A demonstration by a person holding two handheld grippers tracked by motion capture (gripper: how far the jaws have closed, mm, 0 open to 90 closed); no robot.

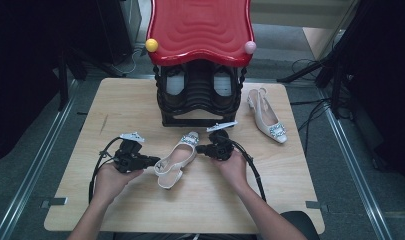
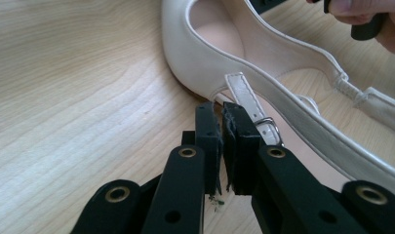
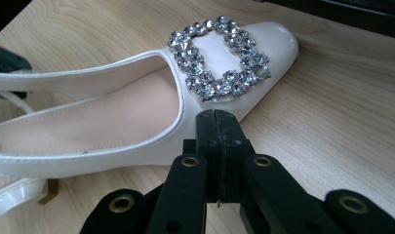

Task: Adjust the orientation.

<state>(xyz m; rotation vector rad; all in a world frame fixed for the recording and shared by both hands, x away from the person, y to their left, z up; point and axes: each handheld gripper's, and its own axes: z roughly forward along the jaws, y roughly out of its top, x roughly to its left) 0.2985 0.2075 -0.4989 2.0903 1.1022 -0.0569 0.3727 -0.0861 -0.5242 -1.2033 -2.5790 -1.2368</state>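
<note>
Overhead, a white slingback shoe [image 1: 176, 160] lies at the middle of the wooden worktop [image 1: 140, 200], between the left tool [image 1: 149, 161] at its heel strap and the right tool [image 1: 200, 149] beside its jewelled toe. Just behind stands a black shoe rack [image 1: 197, 97] under a red wavy top [image 1: 200, 27], and a second white shoe [image 1: 266, 117] lies apart to the right. Along the left tool [image 2: 223, 109], the jaws stand almost together with a thin slit, nothing between them, their tips just at the buckled heel strap [image 2: 248, 105]. Along the right tool [image 3: 218, 117], the jaws are pressed together and empty, tips just beside the shoe's side below the crystal buckle [image 3: 219, 56].
</note>
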